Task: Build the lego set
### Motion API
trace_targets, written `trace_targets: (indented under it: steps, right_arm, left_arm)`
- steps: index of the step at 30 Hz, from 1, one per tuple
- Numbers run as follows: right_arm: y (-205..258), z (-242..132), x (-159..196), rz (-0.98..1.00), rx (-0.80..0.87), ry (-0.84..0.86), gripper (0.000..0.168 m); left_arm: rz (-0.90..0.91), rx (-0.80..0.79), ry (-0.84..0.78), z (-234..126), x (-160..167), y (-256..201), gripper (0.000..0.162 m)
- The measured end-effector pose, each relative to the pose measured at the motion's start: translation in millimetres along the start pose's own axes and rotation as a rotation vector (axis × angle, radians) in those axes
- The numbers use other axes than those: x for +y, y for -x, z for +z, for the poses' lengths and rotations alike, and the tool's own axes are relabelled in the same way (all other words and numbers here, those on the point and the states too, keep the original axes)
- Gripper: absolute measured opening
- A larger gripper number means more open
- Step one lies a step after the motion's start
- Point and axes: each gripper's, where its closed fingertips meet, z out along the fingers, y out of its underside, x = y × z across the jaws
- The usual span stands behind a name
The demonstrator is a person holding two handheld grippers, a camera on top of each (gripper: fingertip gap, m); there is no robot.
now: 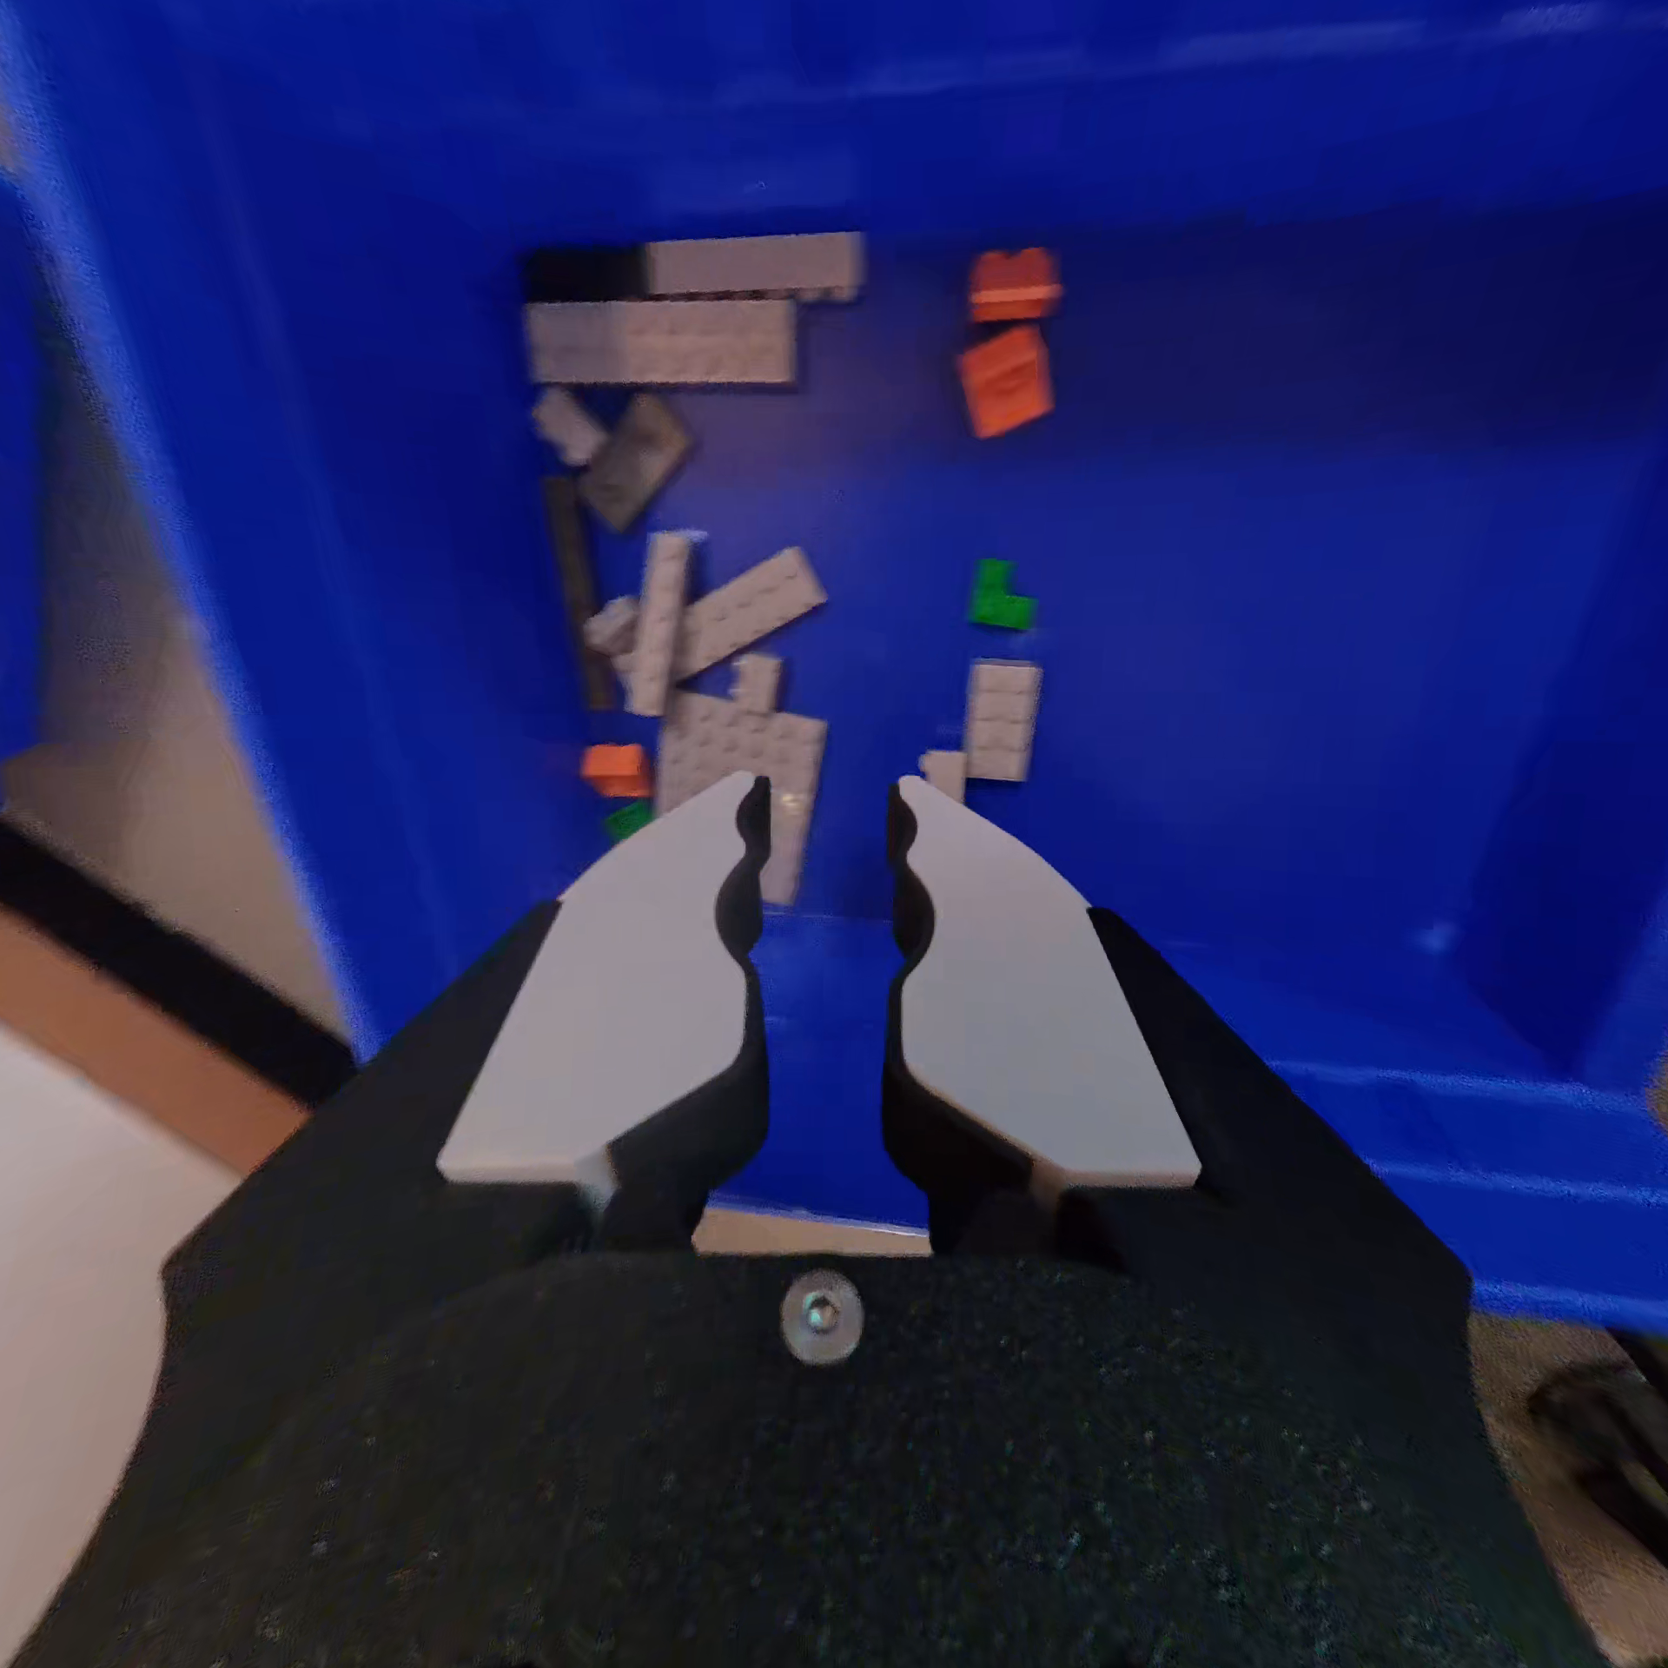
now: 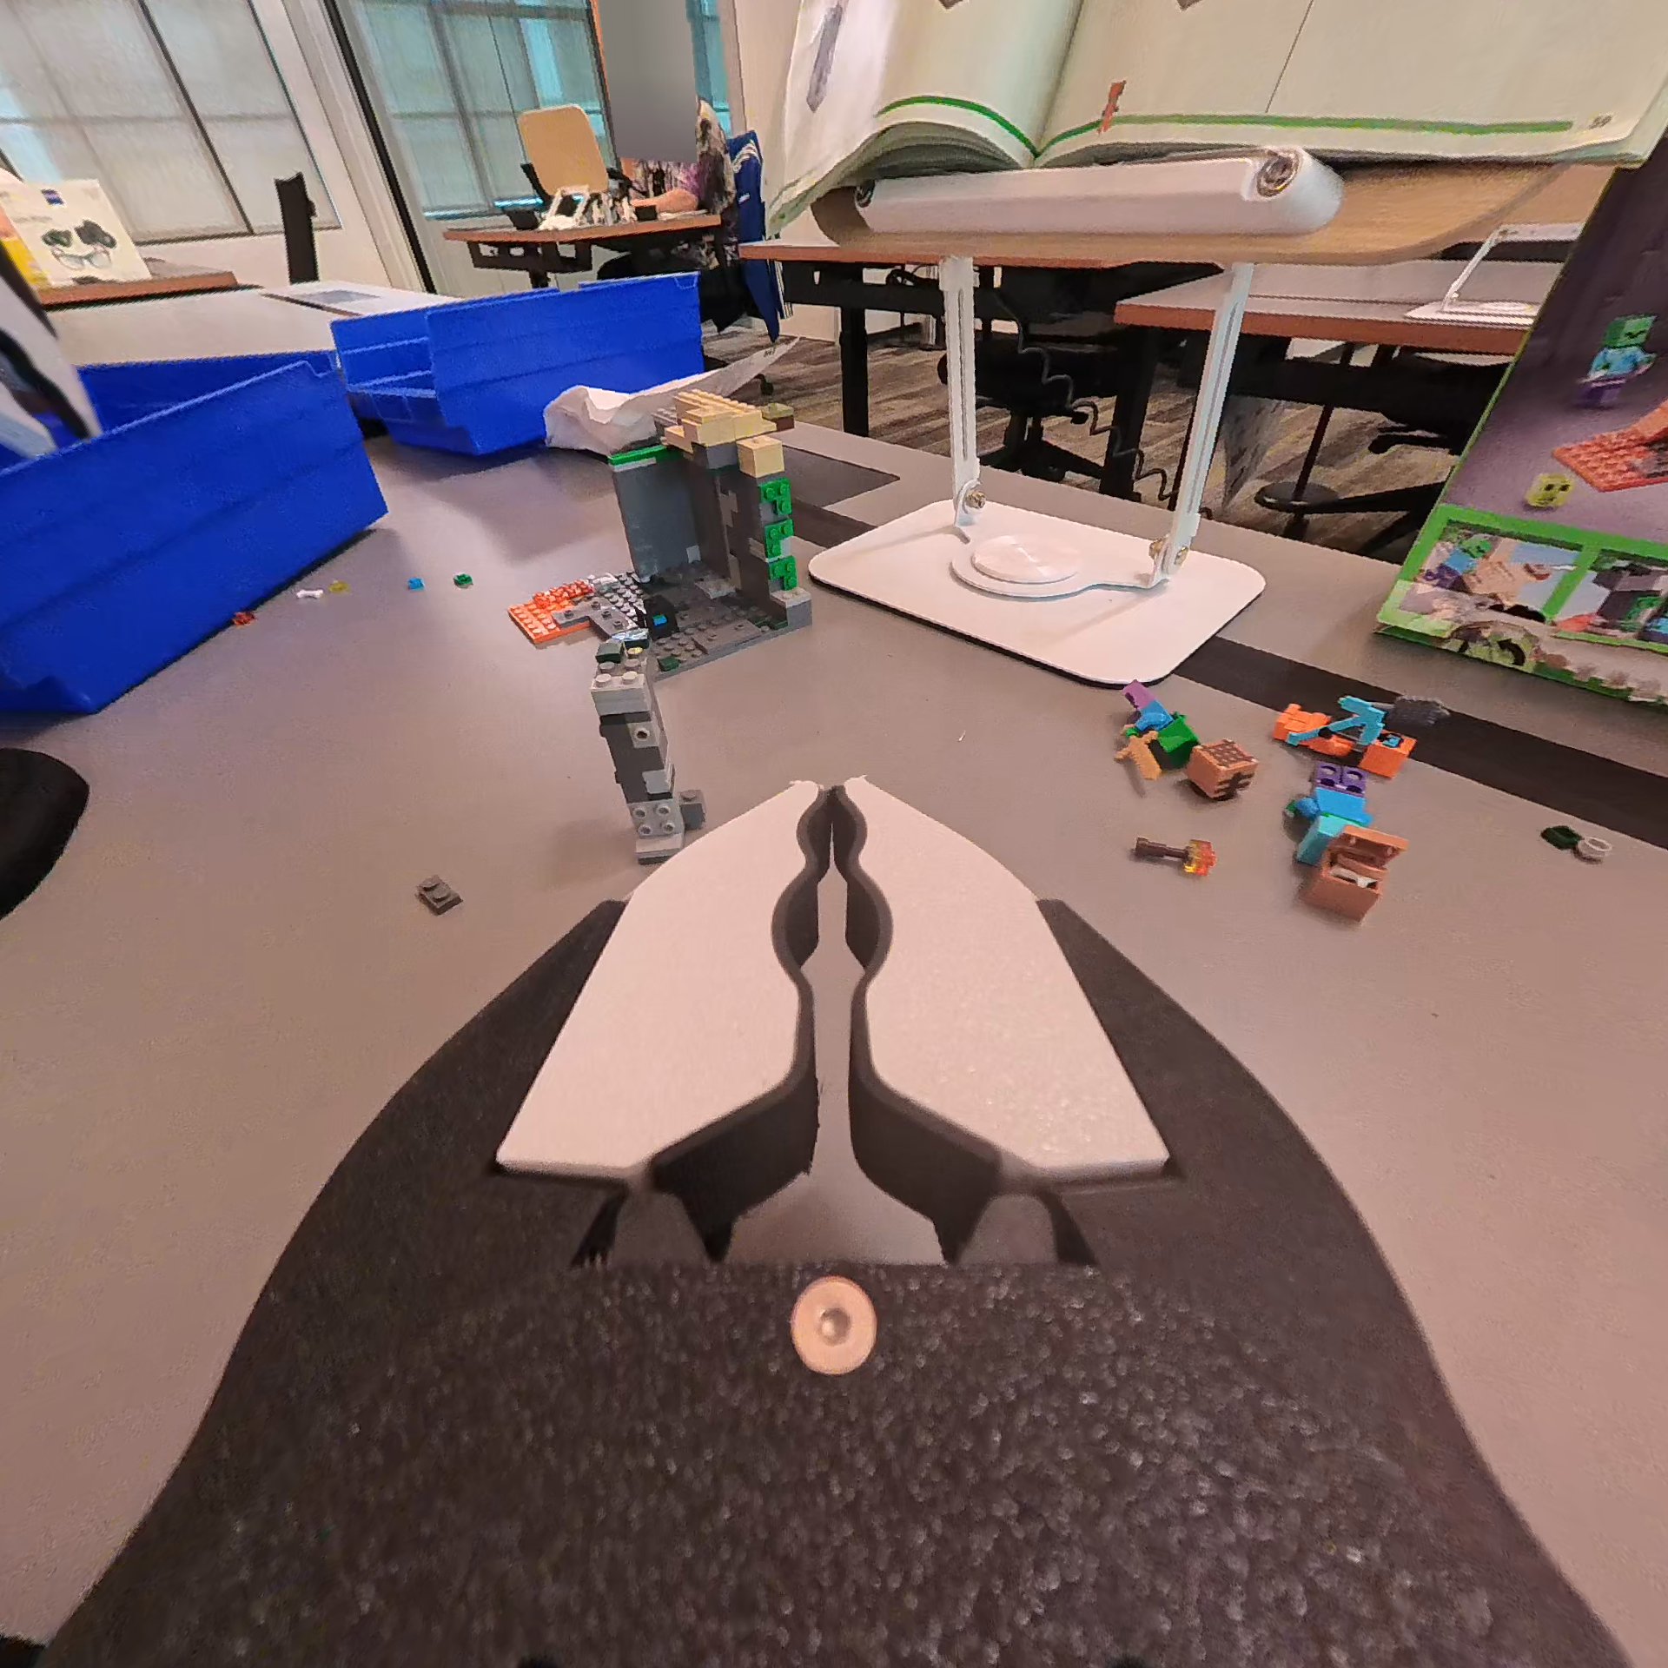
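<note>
My left gripper [image 1: 829,787] is open and empty, held over a blue bin [image 1: 1264,632] above loose lego pieces: grey plates [image 1: 740,758], a long grey plate [image 1: 663,341], orange bricks [image 1: 1006,379] and a green L-shaped piece [image 1: 997,597]. The view is blurred. My right gripper [image 2: 835,787] is shut and empty, low over the grey table [image 2: 316,794]. Ahead of it stands a partly built grey lego structure [image 2: 704,551] with green bricks and a tan top. A grey brick column [image 2: 645,767] stands just left of the right fingertips.
Blue bins [image 2: 171,523] stand at the left and behind. A white stand [image 2: 1038,578] holds an open instruction book [image 2: 1173,81]. Loose minifigure parts and small builds [image 2: 1327,794] lie at the right, beside the set box [image 2: 1552,505]. A small dark plate [image 2: 440,895] lies at the left. A person sits at a far desk. Some 60 cm of space lies between my two pairs of fingers.
</note>
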Motion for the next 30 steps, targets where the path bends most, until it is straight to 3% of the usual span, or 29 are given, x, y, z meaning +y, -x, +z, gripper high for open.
trace_targets:
  steps: [3,8,15,22,23,24,27,29,30]
  right_arm:
    - [-0.8,-1.1,-1.0,0.004,0.003,-0.004,0.000]
    - [-0.9,-1.6,-0.1,0.004,0.003,-0.001,0.000]
    - [-0.2,-1.0,2.2,0.006,-0.005,0.007,0.000]
    - [-1.1,-0.9,3.8,0.012,-0.010,0.011,0.000]
    - [-0.7,-0.9,3.9,0.009,-0.010,0.012,0.000]
    - [-0.4,-0.9,3.9,0.007,-0.011,0.013,0.000]
    - [-0.5,-1.3,3.1,0.007,-0.011,0.011,0.000]
    - [-0.7,-1.6,2.7,0.010,-0.011,0.009,0.000]
    - [-0.5,-1.6,2.4,0.010,-0.012,0.009,0.000]
  left_arm:
    - [-0.023,-0.097,0.027,6.8,2.9,25.1,0.029]
    - [-0.011,-0.116,0.153,28.3,12.0,38.6,0.035]
    - [-0.014,-0.028,0.328,58.7,29.9,38.6,0.043]
    - [-0.002,0.031,0.350,61.4,32.1,32.3,0.053]
    - [0.008,0.036,0.358,60.9,32.1,29.7,0.048]
    - [0.002,0.100,0.354,60.8,30.8,18.2,0.027]
    - [0.011,0.171,0.380,60.2,31.7,-0.4,0.020]
    - [0.004,0.272,0.359,54.2,27.0,-18.0,0.000]
    - [-0.002,0.292,0.344,50.7,23.8,-21.8,0.000]
